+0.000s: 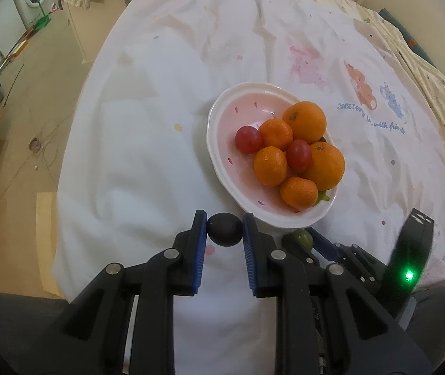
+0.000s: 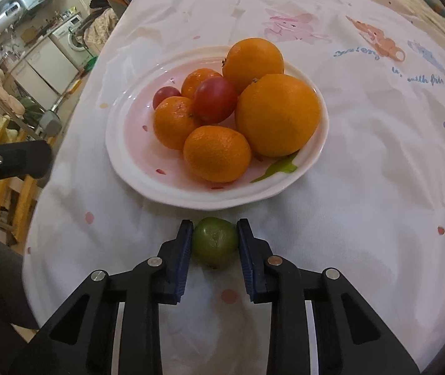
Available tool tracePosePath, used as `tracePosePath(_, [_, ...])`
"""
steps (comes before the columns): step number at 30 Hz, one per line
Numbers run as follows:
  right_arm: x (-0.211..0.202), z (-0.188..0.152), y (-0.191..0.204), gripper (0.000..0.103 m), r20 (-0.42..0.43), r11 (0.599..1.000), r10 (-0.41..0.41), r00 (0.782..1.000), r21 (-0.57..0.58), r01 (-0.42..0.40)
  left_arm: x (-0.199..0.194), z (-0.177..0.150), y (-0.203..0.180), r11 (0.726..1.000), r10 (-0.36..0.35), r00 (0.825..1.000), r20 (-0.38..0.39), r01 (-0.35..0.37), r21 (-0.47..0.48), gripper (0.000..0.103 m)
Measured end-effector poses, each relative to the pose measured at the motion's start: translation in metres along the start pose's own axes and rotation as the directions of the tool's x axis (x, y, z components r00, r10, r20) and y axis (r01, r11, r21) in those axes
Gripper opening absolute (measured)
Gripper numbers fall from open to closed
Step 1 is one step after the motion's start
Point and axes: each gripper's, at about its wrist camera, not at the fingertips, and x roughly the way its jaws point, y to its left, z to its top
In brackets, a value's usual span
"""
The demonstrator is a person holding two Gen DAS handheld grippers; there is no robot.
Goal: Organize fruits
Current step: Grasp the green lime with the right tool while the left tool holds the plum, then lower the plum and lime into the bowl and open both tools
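On my left wrist view, the left tool [image 1: 225, 223] is nearly closed, clamping a small dark round fruit [image 1: 224, 229] just beside the white-rimmed pink ceramic bowl [image 1: 222, 168] of oranges and red fruits on the white cloth-covered worktop [image 1: 147, 143].

On my right wrist view, the right tool [image 2: 215, 234] grips a small green round fruit [image 2: 215, 242] just before that bowl [image 2: 135, 175].

Both cameras sit low and look forward over a white cloth [image 1: 147, 143]. The left one is farther back, with the bowl [image 1: 219, 162] at the middle right of its frame. The right one is closer, so the same bowl [image 2: 122, 168] fills the middle.
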Motion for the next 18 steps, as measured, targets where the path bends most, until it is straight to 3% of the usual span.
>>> tracePosePath(8, [-0.046, -0.002, 0.011, 0.030, 0.074, 0.999, 0.027, 0.997, -0.041, -0.024, -0.002, 0.000, 0.003, 1.000, -0.001, 1.000, 0.013, 0.001, -0.020, 0.019])
tracePosePath(14, [-0.102, 0.019, 0.019, 0.030, 0.212, 0.992, 0.122, 0.970, -0.069, -0.110, -0.013, 0.004, 0.015, 0.996, -0.034, 0.997, 0.062, 0.039, -0.082, 0.019])
tracePosePath(18, [-0.120, 0.040, 0.018, 0.030, 0.249, 0.988, 0.138, 0.959, -0.097, -0.117, -0.019, 0.013, 0.014, 0.994, -0.063, 0.996, 0.061, 0.068, -0.084, 0.019])
